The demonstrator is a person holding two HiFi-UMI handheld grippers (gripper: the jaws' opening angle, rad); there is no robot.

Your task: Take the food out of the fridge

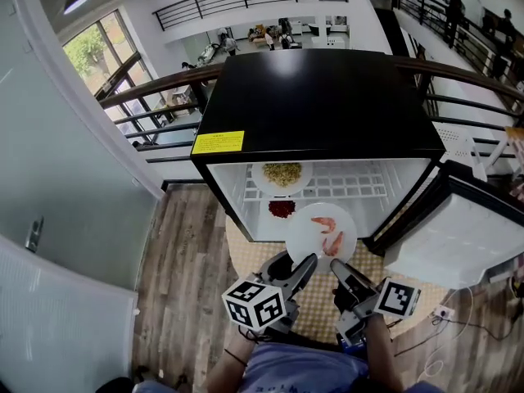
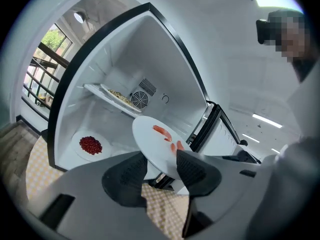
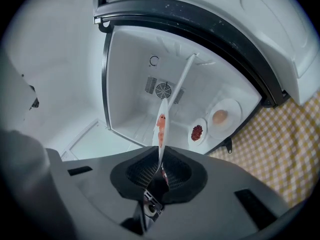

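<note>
A white plate with a few shrimp hangs just outside the open fridge. My right gripper is shut on its near rim; in the right gripper view the plate stands edge-on between the pads. My left gripper reaches the rim from the left. Its jaws stand apart around the plate, with a gap showing between them. Inside the fridge a plate of noodles sits on the wire shelf. A plate of red food lies on the fridge floor beside a plate with a pale lump.
The fridge door hangs open to the right. A checkered mat lies under the fridge on the wood floor. Cables and a plug lie at the lower right. A white wall stands on the left, and a railing runs behind the fridge.
</note>
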